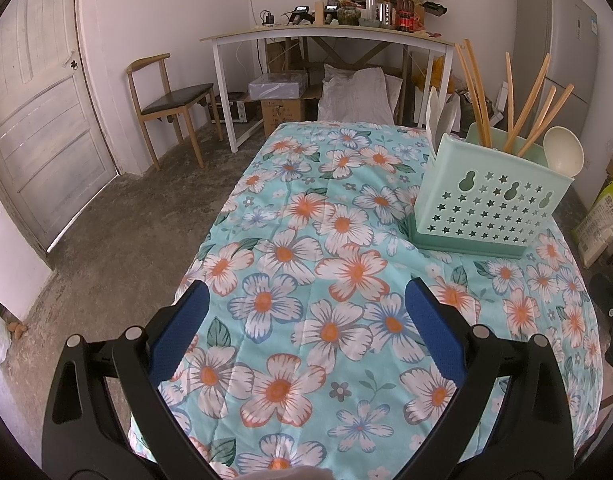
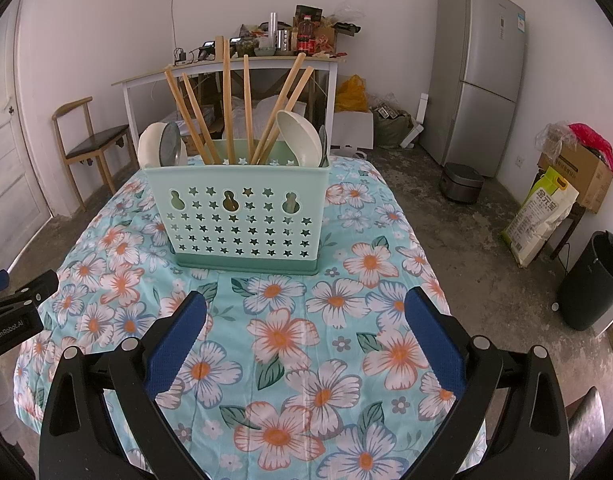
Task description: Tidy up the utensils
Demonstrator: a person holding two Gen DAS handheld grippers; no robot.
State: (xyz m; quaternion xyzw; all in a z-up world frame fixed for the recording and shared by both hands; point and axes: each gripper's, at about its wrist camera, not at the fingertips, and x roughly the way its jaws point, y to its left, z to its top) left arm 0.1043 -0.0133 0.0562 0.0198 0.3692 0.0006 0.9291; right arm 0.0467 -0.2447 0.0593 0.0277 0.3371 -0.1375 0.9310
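Worktop: floral cloth [image 2: 306, 360] covers it; bare cloth under both sets of jaws, no loose utensil visible on it.
Right gripper [image 2: 304, 320]: jaws wide, nothing between the blue pads [image 2: 174, 344]; hovers over the near part of the cloth.
Left gripper [image 1: 306, 312]: jaws wide too, empty; its black body pokes into the right view at the left edge.
Caddy [image 2: 242, 220]: mint, star-punched, upright on the cloth; dead ahead of the right jaws, broad face square to them. From the left jaws it sits ahead and off to the right, seen corner-on.
Nearer arm: right, by my read; also better lined up.
Chopsticks [image 2: 228, 100]: wooden, standing in the caddy, long axes near vertical, fanned outward at the tops.
Spoons: one pale spoon [image 2: 150, 146] at the left end, another bowl [image 2: 298, 138] at the right end, bowls up.
Status: looks sorted already; any further grasp would need a top-down approach along the sticks.
Background: white desk [image 2: 226, 68] with clutter, chair, fridge [image 2: 478, 76].
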